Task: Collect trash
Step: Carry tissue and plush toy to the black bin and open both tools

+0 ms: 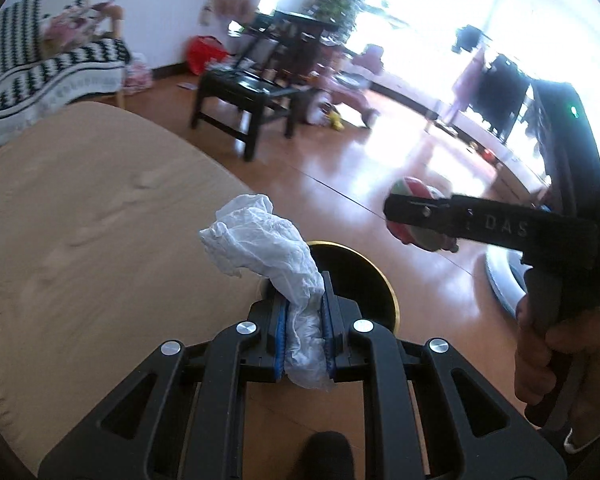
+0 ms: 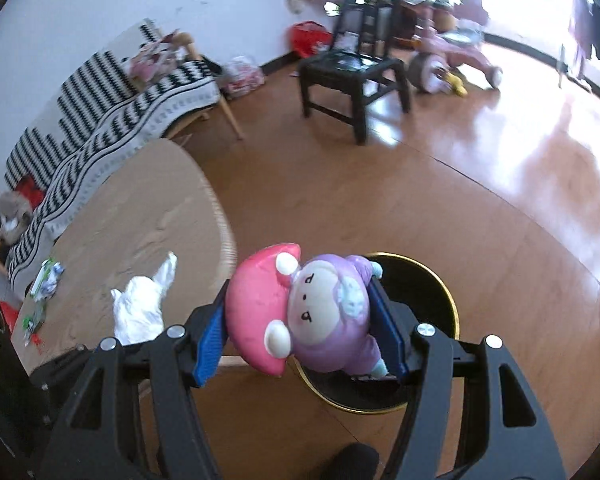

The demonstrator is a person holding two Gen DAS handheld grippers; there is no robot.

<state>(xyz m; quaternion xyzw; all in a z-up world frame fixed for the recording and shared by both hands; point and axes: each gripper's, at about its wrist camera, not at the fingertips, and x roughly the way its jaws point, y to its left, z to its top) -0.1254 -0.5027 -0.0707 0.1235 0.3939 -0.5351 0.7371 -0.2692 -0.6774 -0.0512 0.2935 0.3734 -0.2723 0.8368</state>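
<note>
My left gripper (image 1: 305, 304) is shut on a crumpled white tissue (image 1: 260, 240), held over the table's edge, just above a black bin with a gold rim (image 1: 388, 288) on the floor. My right gripper (image 2: 306, 320) is shut on a pink and purple inflatable toy (image 2: 300, 312), held above the same bin (image 2: 432, 280). The right gripper with the toy (image 1: 416, 220) also shows in the left wrist view, to the right. The tissue (image 2: 140, 308) shows in the right wrist view at the lower left. Small green and white wrappers (image 2: 46, 280) lie on the wooden table (image 2: 160, 208).
The round wooden table (image 1: 80, 208) lies left of the bin. A black chair (image 2: 352, 76) stands on the wooden floor beyond. A striped sofa (image 2: 112, 108) is behind the table. A pink tricycle (image 2: 452, 56) and a red bag (image 2: 310, 38) stand near the wall.
</note>
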